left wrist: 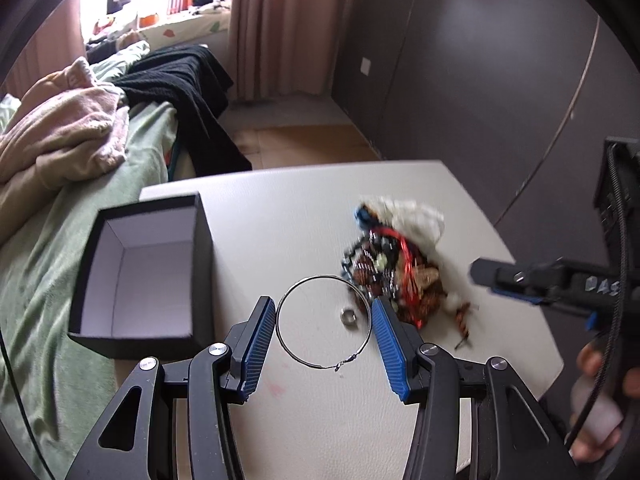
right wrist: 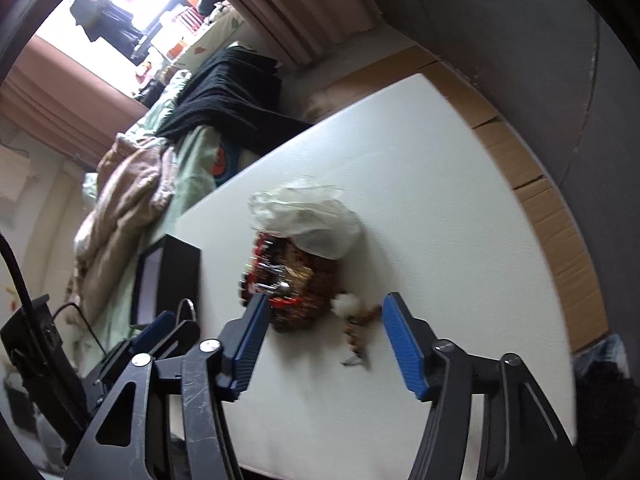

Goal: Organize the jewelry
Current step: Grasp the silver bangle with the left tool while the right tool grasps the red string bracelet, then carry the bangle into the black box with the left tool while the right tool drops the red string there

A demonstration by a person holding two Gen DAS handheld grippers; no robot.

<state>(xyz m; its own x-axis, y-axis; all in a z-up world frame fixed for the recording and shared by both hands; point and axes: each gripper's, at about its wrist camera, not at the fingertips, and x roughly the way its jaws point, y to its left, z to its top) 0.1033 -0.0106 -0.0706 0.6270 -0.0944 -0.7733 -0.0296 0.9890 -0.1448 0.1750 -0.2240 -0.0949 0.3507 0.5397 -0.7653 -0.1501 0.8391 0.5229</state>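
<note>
Left wrist view: the left gripper [left wrist: 324, 336] is spread wide and holds nothing, its blue ribbed pads flanking a thin silver wire hoop [left wrist: 323, 322] that lies flat on the white tabletop [left wrist: 280, 220]. A small silver ring [left wrist: 349, 317] sits inside the hoop toward three o'clock. The open black cardboard box with a white lining [left wrist: 140, 276] stands at nine o'clock, and the tangled heap of red, brown and blue beaded jewelry [left wrist: 392, 276] at two o'clock. The hoop looks light, springy and slippery; pinching across its wire near the clasp at six o'clock seems safest, since squeezing the diameter would likely bend it.

Right wrist view: the right gripper [right wrist: 322, 332] is also wide and empty, aimed at the heap at twelve o'clock, which spills from a crumpled white plastic bag [right wrist: 308, 216]. Those strands look soft and snag-prone; lifting one loose end should avoid dragging the rest.
</note>
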